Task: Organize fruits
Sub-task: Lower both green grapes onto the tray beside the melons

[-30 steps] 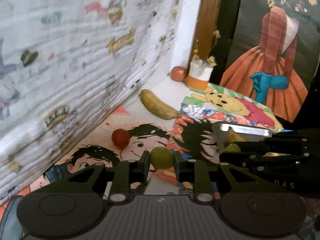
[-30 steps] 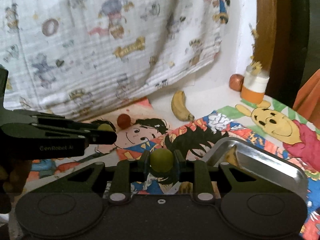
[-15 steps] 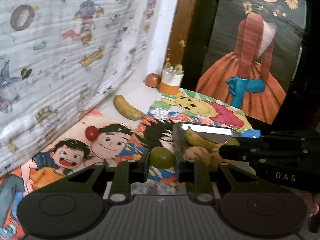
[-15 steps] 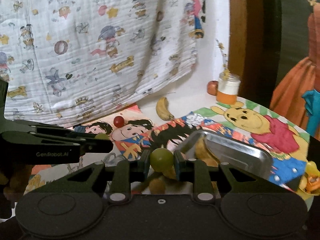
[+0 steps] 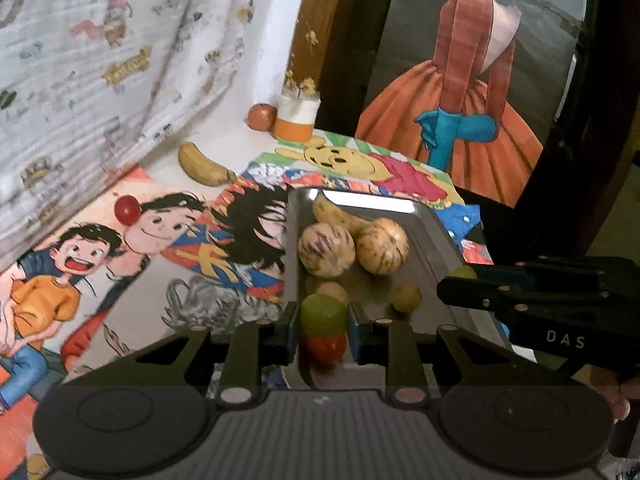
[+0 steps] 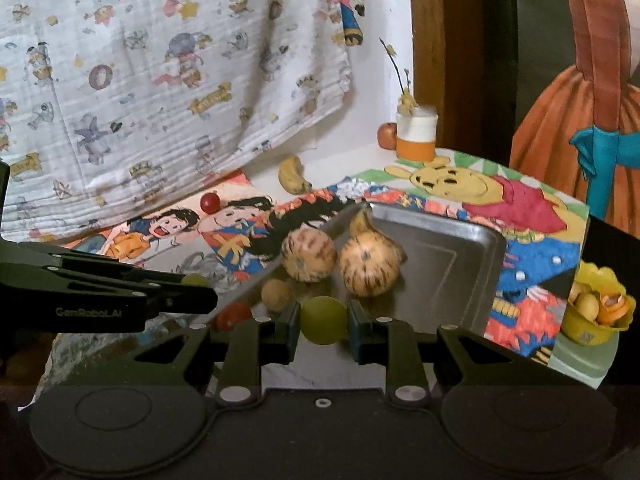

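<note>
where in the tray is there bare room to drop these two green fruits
The metal tray is bare across its right half, between the striped melon and the right rim, and along the near edge. The left side is crowded: two melons, a small brown fruit and a red tomato.

Your left gripper (image 5: 323,326) and right gripper (image 6: 323,326) both point forward, side by side and level, each with its jaws clamped on a small green fruit, the fingertips (image 5: 290,322) barely parted.
</note>
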{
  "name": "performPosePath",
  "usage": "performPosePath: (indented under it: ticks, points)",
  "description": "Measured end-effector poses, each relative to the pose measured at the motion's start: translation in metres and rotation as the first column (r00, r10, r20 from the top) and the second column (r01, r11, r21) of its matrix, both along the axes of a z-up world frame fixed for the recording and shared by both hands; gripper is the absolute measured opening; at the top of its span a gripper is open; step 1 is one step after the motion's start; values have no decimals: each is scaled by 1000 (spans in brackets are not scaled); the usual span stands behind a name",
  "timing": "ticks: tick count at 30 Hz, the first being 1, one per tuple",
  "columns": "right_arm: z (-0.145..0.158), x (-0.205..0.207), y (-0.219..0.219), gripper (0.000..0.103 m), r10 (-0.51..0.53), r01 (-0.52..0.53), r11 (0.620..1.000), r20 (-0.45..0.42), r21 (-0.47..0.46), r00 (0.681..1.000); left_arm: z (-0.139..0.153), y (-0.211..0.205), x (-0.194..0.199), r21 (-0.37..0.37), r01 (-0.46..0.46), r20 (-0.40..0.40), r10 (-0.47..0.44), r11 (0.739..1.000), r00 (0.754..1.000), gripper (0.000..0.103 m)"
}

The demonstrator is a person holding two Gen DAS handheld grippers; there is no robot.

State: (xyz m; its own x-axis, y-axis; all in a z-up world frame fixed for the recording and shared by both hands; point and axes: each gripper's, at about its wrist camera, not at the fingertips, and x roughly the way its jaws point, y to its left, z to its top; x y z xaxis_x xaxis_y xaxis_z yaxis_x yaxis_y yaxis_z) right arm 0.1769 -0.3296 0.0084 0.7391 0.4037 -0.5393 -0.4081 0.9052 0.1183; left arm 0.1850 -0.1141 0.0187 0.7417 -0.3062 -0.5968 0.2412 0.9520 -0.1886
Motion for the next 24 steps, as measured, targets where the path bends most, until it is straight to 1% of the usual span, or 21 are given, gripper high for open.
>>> performPosePath:
  ticks: [5, 11, 15, 24]
  points:
    - [-16, -1, -3, 27, -3, 3, 1000, -30, 0, 1000, -10, -9, -2, 7, 20, -34, -19, 1000, 999, 28]
    - [-27, -6, -8, 27, -11, 11, 1000, -52, -6, 999, -23, -16, -2, 11, 43, -78, -42, 999, 996, 28]
    - [-33, -9, -9, 27, -16, 15, 1000, -61, -1, 998, -27, -17, -1, 13, 51, -90, -50, 999, 995, 28]
    - [-41, -12, -6, 27, -21, 20, 1000, -56, -23, 998, -32, -19, 1, 21, 47, -103, -45, 999, 994, 28]
